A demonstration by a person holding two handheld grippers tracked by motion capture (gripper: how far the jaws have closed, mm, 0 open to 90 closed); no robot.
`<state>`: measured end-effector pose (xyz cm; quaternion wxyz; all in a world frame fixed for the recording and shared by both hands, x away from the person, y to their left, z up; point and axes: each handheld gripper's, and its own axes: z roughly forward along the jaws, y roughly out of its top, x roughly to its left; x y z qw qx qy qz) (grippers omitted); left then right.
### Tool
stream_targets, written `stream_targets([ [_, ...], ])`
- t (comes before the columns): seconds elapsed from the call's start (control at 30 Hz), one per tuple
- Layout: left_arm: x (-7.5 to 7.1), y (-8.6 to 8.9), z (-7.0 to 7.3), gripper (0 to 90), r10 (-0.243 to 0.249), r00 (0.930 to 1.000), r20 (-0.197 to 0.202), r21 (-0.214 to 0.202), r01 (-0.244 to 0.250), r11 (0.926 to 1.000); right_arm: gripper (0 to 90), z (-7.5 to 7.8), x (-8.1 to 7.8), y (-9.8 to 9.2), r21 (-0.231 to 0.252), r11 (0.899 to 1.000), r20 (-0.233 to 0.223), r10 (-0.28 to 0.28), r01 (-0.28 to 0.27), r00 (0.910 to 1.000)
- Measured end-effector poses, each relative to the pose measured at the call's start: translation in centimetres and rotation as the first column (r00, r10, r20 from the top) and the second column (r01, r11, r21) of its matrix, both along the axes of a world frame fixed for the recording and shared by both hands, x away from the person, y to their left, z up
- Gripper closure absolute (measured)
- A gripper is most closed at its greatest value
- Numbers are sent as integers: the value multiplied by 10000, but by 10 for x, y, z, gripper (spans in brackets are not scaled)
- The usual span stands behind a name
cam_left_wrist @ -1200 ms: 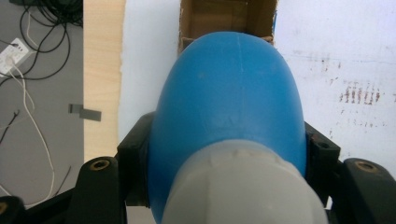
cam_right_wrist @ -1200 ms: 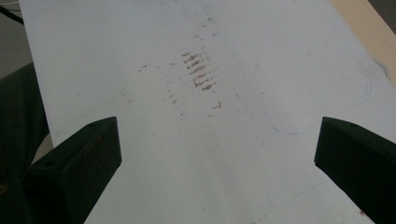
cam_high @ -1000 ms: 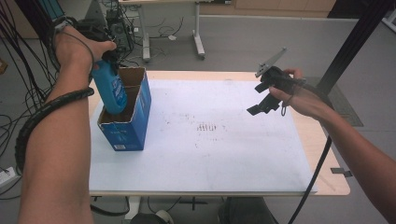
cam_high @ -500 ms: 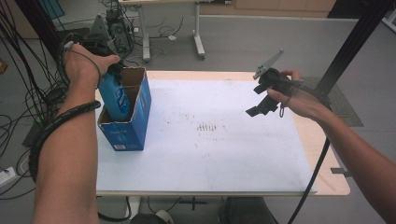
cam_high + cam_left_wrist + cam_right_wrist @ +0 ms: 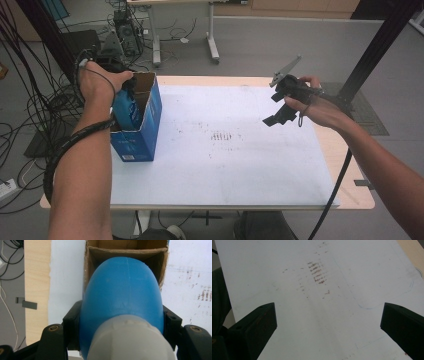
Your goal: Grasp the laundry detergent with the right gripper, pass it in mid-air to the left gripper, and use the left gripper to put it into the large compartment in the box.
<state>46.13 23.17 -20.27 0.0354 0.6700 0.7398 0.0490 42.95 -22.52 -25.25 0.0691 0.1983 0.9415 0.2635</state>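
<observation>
A blue bottle (image 5: 128, 109) with a grey cap (image 5: 131, 340) hangs bottom-first inside an open blue cardboard box (image 5: 145, 135) at the table's left. My left gripper (image 5: 125, 87) is shut on the bottle, its black pads (image 5: 73, 325) pressing both sides just below the cap. The left gripper view looks down the bottle (image 5: 122, 295) into the brown box opening (image 5: 130, 250). My right gripper (image 5: 275, 116) hovers above the right half of the white sheet (image 5: 225, 150), open, with only stained sheet (image 5: 319, 272) between its fingers (image 5: 257, 322).
The wooden table edge (image 5: 350, 165) shows around the white sheet. Cables and equipment (image 5: 120, 30) lie on the floor behind the table's left. A black post (image 5: 375, 45) stands at the back right.
My left hand has lowered the blue bottle deeper into the box. The right gripper has stayed in place.
</observation>
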Motion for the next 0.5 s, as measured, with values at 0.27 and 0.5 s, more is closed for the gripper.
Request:
stream_targets([
  [0.27,1,-3,-16,368,-29,10000,-82,33,30,10000,6,-2,1,-1,0,10000,-42,-1,1,10000],
  [0.5,2,-7,-29,368,-150,9999,-72,119,151,9998,6,-5,1,0,-79,10000,-48,19,-19,10000],
])
